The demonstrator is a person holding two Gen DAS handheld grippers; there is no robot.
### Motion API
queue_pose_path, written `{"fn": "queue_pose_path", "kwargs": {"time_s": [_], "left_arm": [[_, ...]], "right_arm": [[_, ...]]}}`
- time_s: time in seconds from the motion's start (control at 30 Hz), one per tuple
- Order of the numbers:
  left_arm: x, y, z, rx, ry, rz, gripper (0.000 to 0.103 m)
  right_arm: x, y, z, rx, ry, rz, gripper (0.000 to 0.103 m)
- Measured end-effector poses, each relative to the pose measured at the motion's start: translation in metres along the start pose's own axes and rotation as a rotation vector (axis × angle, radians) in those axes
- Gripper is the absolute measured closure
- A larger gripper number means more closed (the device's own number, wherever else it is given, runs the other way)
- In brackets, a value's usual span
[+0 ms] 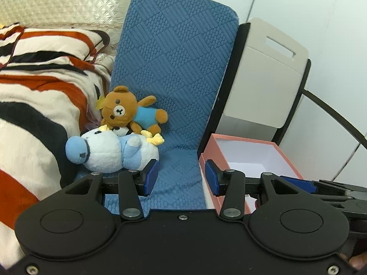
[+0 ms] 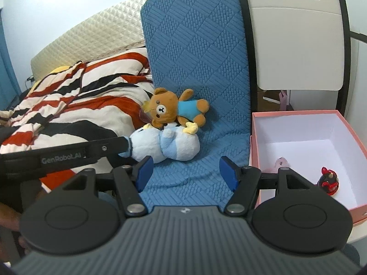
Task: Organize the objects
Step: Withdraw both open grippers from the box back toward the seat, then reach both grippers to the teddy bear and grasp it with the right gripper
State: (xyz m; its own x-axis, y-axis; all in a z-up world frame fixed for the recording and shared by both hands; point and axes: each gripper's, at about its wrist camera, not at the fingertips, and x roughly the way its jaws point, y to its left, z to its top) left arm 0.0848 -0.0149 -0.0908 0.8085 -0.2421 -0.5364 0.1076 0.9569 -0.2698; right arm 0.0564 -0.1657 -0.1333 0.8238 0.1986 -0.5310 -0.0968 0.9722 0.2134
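My left gripper (image 1: 181, 178) and right gripper (image 2: 185, 171) both hover with jaws apart and empty over the blue quilted cushion (image 1: 174, 68). A brown bear plush (image 1: 128, 112) lies atop a pale blue plush (image 1: 107, 153) beside the striped blanket (image 1: 34, 96). The pink box (image 2: 344, 123) at right holds a small red-and-black toy (image 2: 328, 180).

Pale, evenly lit wall (image 2: 68, 4) behind. Cream quilted headboard (image 1: 68, 0) at the back, with a striped red, black and white blanket (image 1: 34, 87) bunched in front. Blue textured cushion (image 2: 195, 45) propped upright beside it. Beige panel with a slot handle (image 2: 296, 34) in a black frame, possibly a chair back.
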Motion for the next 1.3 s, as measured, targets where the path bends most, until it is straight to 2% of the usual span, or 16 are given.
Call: {"fn": "queue_pose_path", "kwargs": {"time_s": [0.13,0.33,0.57,0.6,0.63,0.67,0.73,0.8,0.93,1.03,1.2,1.3], "left_arm": [[0.007,0.005,-0.003,-0.014,0.0,0.004,0.059],[0.025,0.018,-0.005,-0.068,0.001,0.011,0.049],[0.053,0.029,-0.003,-0.112,-0.026,0.036,0.024],[0.057,0.031,-0.003,-0.116,-0.029,0.04,0.023],[0.062,0.033,-0.003,-0.123,-0.035,0.041,0.017],[0.067,0.036,-0.004,-0.134,-0.037,0.039,0.011],[0.078,0.043,-0.005,-0.169,-0.033,0.035,0.008],[0.09,0.051,-0.007,-0.204,-0.023,0.038,0.006],[0.121,0.067,-0.01,-0.239,0.002,0.062,0.004],[0.146,0.085,-0.012,-0.321,0.034,0.035,0.004],[0.184,0.107,-0.012,-0.402,0.059,-0.006,0.004],[0.207,0.121,-0.01,-0.444,0.069,-0.011,0.004]], "right_arm": [[0.005,-0.007,-0.002,0.015,-0.001,-0.006,0.037],[0.016,-0.016,-0.005,0.015,0.007,-0.024,0.037],[0.036,-0.023,0.0,0.0,0.003,-0.035,0.037],[0.039,-0.024,0.001,-0.006,0.0,-0.037,0.034],[0.043,-0.024,0.003,-0.01,-0.002,-0.038,0.022],[0.046,-0.025,0.006,-0.012,-0.006,-0.041,0.016],[0.054,-0.028,0.012,-0.015,-0.013,-0.045,0.011],[0.064,-0.031,0.018,-0.017,-0.013,-0.032,0.006],[0.085,-0.035,0.029,-0.052,-0.013,-0.02,0.006],[0.103,-0.037,0.04,-0.086,-0.006,-0.006,0.006],[0.14,-0.033,0.055,-0.221,0.016,-0.025,0.006],[0.169,-0.03,0.066,-0.298,0.059,0.001,0.006]]}}
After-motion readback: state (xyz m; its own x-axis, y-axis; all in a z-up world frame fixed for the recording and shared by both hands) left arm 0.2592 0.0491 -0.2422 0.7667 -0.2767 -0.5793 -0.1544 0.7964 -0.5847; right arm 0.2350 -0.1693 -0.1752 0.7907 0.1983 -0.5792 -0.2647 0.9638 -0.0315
